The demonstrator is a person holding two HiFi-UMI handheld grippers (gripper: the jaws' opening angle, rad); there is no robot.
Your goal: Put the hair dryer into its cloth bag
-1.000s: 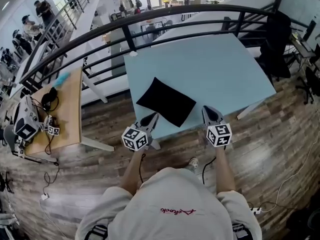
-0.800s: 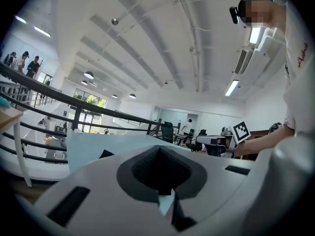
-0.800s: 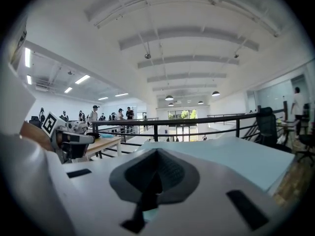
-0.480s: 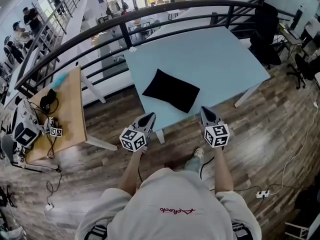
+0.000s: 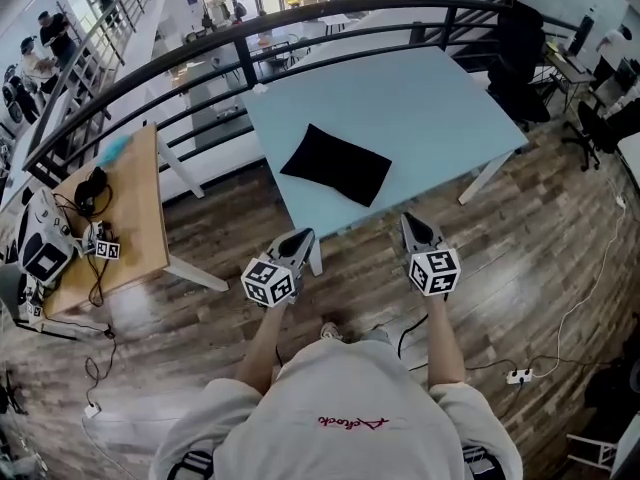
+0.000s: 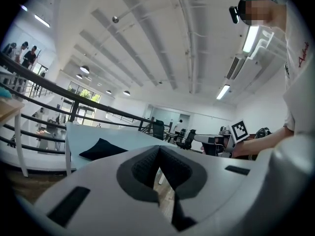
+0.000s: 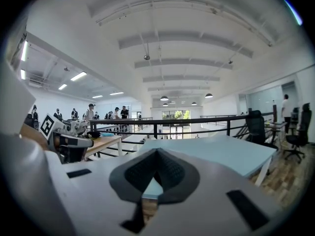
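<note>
The left tongs (image 5: pixel 298 238) and right tongs (image 5: pixel 413 224) are both pressed together and empty, held over the wooden floor (image 5: pixel 530 268). Beyond them, the black cloth bag (image 5: pixel 336 164) lies flat on the light-blue table (image 5: pixel 430 98), by its near left edge.

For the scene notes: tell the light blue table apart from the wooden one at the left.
The blue table is pale blue and the broader of the two; the wooden table is tan and narrower. The blue table carries a black cloth bag; the wooden table is cluttered with cables and gear. Both stand on the plank floor beside the black railing.
</note>
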